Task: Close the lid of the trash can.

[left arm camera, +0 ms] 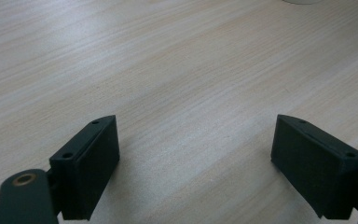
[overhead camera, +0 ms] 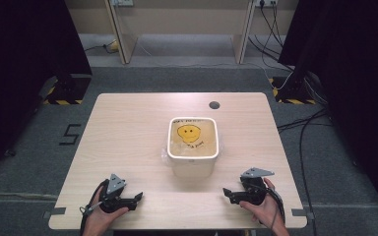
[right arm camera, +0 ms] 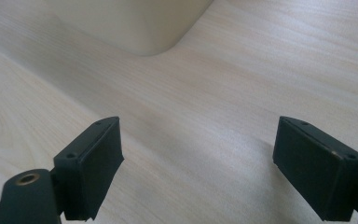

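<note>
Standing a little past the middle of the light wooden table [overhead camera: 128, 123], the white rounded-square plastic container [overhead camera: 193, 147] is open at the top, and inside it a yellow round face drawing with some dark writing can be seen; what the inside surface is made of I cannot tell. A thin transparent edge, maybe plastic film, shows at the left side of its base. The left black two-jaw gripper [overhead camera: 137, 198] rests low over the near left part of the table, held by the person's left hand [overhead camera: 101, 216], and its jaws point toward the centre. In the left gripper view its two black jaws stand wide apart with bare wood between them and nothing held. The right black two-jaw gripper [overhead camera: 226, 193] is at the near right part of the table, in the person's right hand [overhead camera: 262, 209], also pointing inward. In the right gripper view its jaws are likewise spread wide and empty, and the rounded lower corner of the white container appears farther ahead at the top, apart from the jaws. Both grippers are near the container but well short of touching it, one at each side of it. A small dark round hole [overhead camera: 214, 105] sits near the far edge of the table.
</note>
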Tool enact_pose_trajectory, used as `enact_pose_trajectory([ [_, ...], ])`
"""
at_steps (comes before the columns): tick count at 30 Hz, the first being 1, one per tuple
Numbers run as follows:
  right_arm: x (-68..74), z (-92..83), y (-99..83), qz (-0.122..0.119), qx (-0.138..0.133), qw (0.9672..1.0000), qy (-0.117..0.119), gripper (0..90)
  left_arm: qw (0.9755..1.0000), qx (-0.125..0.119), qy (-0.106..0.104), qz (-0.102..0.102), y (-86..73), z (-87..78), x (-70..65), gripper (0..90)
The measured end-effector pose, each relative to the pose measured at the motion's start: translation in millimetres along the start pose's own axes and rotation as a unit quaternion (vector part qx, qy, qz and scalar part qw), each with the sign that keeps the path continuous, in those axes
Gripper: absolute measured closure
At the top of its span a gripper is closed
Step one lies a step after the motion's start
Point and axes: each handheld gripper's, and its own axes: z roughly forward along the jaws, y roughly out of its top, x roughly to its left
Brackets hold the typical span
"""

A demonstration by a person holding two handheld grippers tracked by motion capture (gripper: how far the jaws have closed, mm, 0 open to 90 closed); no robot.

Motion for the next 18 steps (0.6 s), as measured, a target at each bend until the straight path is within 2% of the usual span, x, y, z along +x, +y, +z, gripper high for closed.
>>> enact_pose_trajectory([
  [18, -3.3, 0.3, -3.8, 0.009, 0.004, 0.9999, -0.008, 15.8, 1.0, 0.0, 0.0, -0.002, 0.1, 0.3, 0.1, 13.4],
])
